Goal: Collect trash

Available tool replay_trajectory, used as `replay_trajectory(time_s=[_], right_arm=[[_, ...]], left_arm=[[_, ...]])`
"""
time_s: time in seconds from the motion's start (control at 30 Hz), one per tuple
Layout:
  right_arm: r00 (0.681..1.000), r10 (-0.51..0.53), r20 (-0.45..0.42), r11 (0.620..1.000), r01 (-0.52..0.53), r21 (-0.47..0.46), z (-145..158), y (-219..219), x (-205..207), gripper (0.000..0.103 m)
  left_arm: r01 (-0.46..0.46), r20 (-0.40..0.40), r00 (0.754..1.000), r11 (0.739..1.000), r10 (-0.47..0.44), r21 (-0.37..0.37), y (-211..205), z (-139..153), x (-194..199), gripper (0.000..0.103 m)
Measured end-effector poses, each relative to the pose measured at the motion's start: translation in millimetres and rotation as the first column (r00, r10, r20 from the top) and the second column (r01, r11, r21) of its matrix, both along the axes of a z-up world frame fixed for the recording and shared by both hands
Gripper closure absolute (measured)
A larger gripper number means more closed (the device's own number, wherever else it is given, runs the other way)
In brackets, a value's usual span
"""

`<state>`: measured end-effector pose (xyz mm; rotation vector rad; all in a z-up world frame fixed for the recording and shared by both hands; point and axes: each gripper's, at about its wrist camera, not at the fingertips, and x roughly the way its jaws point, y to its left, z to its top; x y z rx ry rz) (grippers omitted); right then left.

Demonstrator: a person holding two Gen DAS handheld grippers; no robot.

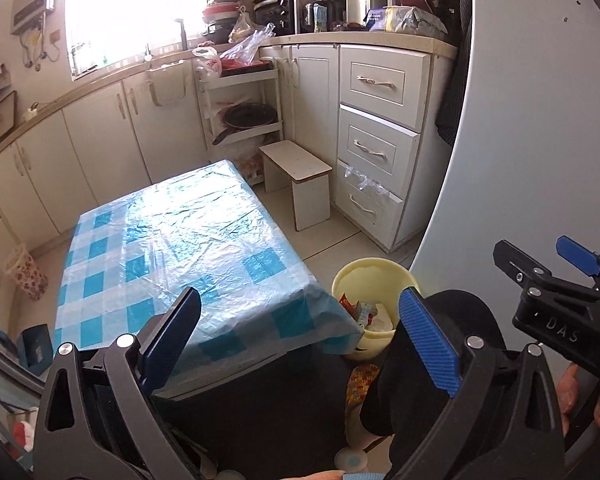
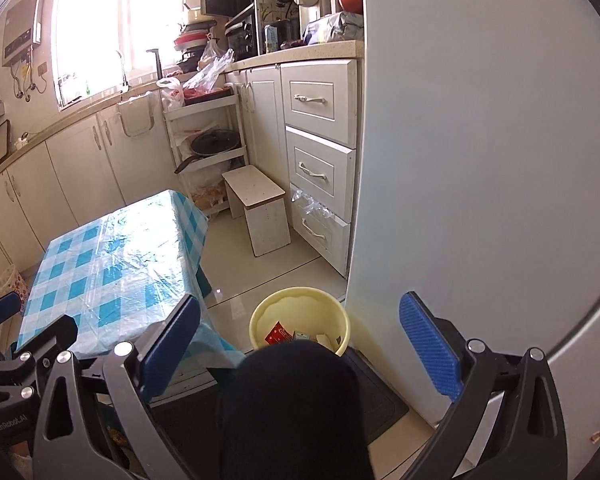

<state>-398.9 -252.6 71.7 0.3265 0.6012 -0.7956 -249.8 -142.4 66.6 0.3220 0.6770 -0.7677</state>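
Observation:
A pale yellow bin (image 1: 370, 276) stands on the floor by the table's near right corner and holds several bits of trash (image 1: 362, 312). In the right wrist view the bin (image 2: 300, 306) shows red and white wrappers (image 2: 278, 334) inside. My left gripper (image 1: 308, 340) is open and empty, raised over the near edge of the blue checked table (image 1: 172, 248). My right gripper (image 2: 300, 344) is open and empty, above and short of the bin; it also shows in the left wrist view (image 1: 540, 260). The table top (image 2: 100, 260) bears nothing.
A white stool (image 1: 300, 180) stands beyond the table. White drawers (image 1: 376, 152) and cabinets line the walls. A large pale fridge side (image 2: 480, 140) rises at the right. A dark knee (image 2: 292, 400) is low in front. A floral bag (image 1: 24, 272) stands at left.

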Motion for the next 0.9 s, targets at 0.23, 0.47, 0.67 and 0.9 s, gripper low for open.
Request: replay_trajectory(time_s=[0.23, 0.47, 0.67, 0.9], right_arm=[[1.0, -0.003, 0.02, 1.0, 0.003, -0.007, 8, 24, -20, 0.007], [0.999, 0.0, 0.043, 0.999, 0.002, -0.047, 21, 46, -28, 0.007], [0.998, 0.013, 0.056, 0.998, -0.009, -0.064, 27, 56, -28, 0.007], [0.998, 0.02, 0.063, 0.997, -0.015, -0.076, 31, 62, -29, 0.007]], left_arm=[[-0.007, 0.014, 1.0, 1.0, 0.007, 0.015, 24, 11, -13, 0.008], [-0.049, 0.074, 0.996, 0.999, 0.049, 0.008, 47, 29, -21, 0.008], [-0.049, 0.098, 0.994, 0.999, 0.05, -0.018, 61, 43, -25, 0.008], [-0.077, 0.132, 0.988, 0.997, 0.081, -0.03, 74, 58, -24, 0.008]])
